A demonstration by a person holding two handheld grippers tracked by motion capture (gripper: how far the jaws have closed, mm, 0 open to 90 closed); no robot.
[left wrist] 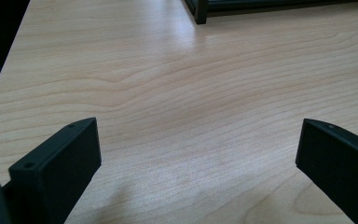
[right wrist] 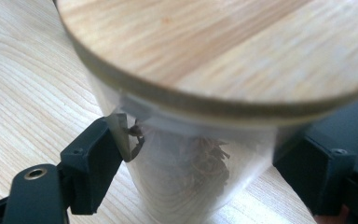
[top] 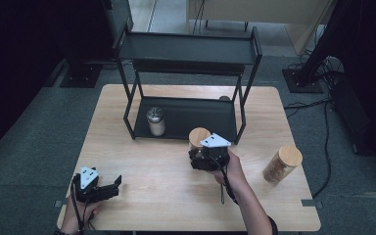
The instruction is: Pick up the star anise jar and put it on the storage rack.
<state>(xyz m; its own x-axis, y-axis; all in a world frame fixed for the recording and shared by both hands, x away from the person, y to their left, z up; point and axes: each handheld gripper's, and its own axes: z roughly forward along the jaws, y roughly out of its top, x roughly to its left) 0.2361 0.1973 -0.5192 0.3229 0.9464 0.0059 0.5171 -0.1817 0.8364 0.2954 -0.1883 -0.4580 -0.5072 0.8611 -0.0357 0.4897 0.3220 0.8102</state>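
Note:
A glass jar with a round wooden lid stands on the table just in front of the black shelf. My right gripper reaches it from the near side, its jaws on either side of the glass under the lid. In the right gripper view the jar holds dark dried strands, and both pads of the gripper lie against its wall. My left gripper rests low at the front left of the table. Its jaws stand wide apart over bare wood.
A black two-tier shelf stands at the back middle of the wooden table. A small jar with a metal lid sits on its lower tier. Another wooden-lidded jar stands near the table's right edge.

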